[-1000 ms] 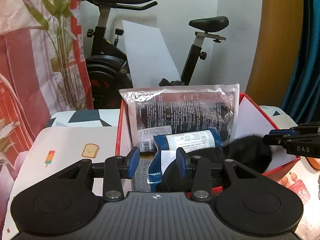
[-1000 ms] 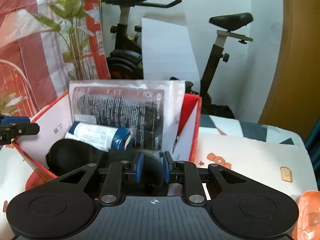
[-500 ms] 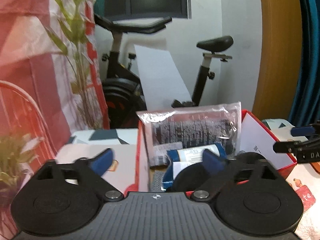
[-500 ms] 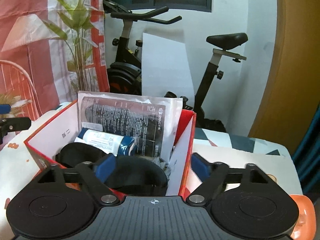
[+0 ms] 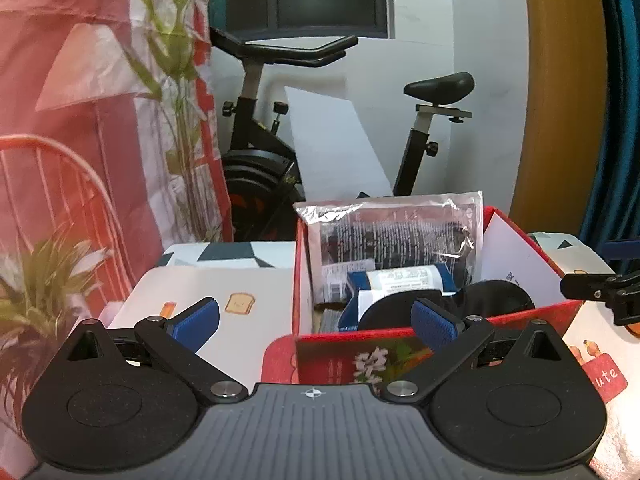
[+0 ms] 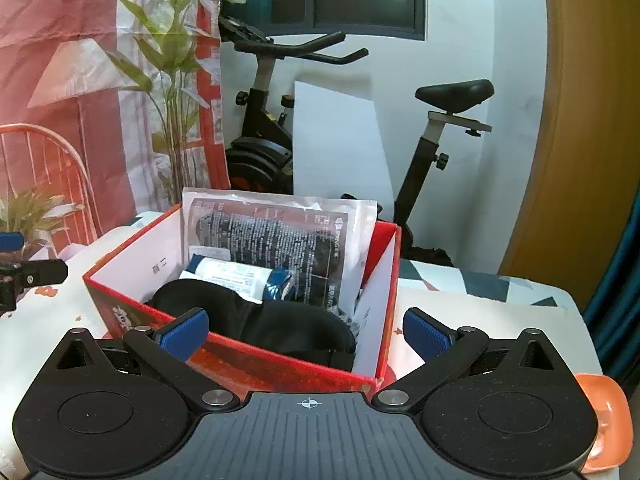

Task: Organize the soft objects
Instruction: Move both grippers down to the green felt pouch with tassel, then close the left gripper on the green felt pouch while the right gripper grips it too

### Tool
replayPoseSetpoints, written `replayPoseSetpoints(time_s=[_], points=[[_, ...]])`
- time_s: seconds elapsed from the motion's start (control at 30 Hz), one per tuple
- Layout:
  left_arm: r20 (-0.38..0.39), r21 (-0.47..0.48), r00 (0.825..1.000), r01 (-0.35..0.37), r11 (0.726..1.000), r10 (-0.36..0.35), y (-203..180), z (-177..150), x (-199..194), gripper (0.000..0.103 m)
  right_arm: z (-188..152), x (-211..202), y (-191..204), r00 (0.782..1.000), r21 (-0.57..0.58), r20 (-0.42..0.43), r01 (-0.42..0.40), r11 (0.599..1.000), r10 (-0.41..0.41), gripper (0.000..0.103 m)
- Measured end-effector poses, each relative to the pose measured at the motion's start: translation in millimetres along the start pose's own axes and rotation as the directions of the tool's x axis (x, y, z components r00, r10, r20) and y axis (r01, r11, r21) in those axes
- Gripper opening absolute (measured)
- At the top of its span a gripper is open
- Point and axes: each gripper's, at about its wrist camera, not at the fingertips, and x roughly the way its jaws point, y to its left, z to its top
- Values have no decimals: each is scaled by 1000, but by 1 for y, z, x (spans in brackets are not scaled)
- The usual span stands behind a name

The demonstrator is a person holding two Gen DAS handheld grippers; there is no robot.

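A red box [image 5: 400, 356] [image 6: 280, 372] stands on the table just ahead of both grippers. Lying in it are a black eye mask [image 6: 280, 324] [image 5: 492, 300], a blue and white roll [image 6: 240, 276] [image 5: 404, 280] and a clear plastic packet [image 6: 272, 236] [image 5: 396, 232] leaning against the far wall. My left gripper [image 5: 316, 322] is open in front of the box's left near corner and holds nothing. My right gripper [image 6: 305, 332] faces the box's right near corner. Its jaws are opening wide and have nothing between them.
The table carries a white cloth [image 5: 240, 280] printed with cartoons. An orange tray [image 6: 604, 420] lies at the right edge. Behind the table are an exercise bike [image 6: 280, 132], a white board [image 6: 340, 140], a leafy plant [image 6: 168, 60] and an orange chair [image 5: 60, 200].
Both grippers have gone from nearly shut over the box to wide open. They have backed away from the box and risen slightly. The black mask stays in the box.
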Motion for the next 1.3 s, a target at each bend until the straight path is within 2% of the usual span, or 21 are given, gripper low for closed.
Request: replayPoseSetpoints(time_s=[0.4, 0.67, 0.83, 1.13, 1.23, 1.3], points=[[-41, -65, 999, -27, 998, 24, 3, -39, -25, 103, -46, -21, 0, 999, 19, -27, -16, 1000, 17, 102], [-107, -69, 994, -11, 998, 4, -7, -70, -12, 103, -95, -3, 5, 990, 41, -138, -31, 999, 37, 87], [-173, -99, 985, -3, 995, -14, -7, -83, 3, 103, -119, 8, 9, 980, 73, -196, -18, 997, 32, 86], [-214, -113, 977, -9, 994, -15, -8, -98, 7, 103, -134, 19, 11, 972, 76, -229, -35, 996, 52, 79], [-235, -130, 972, -7, 991, -24, -7, -103, 11, 103, -137, 24, 11, 967, 84, -244, -50, 995, 69, 72], [-242, -137, 970, -7, 990, -27, -6, -106, 14, 103, -139, 25, 15, 965, 77, -249, -60, 995, 77, 71]])
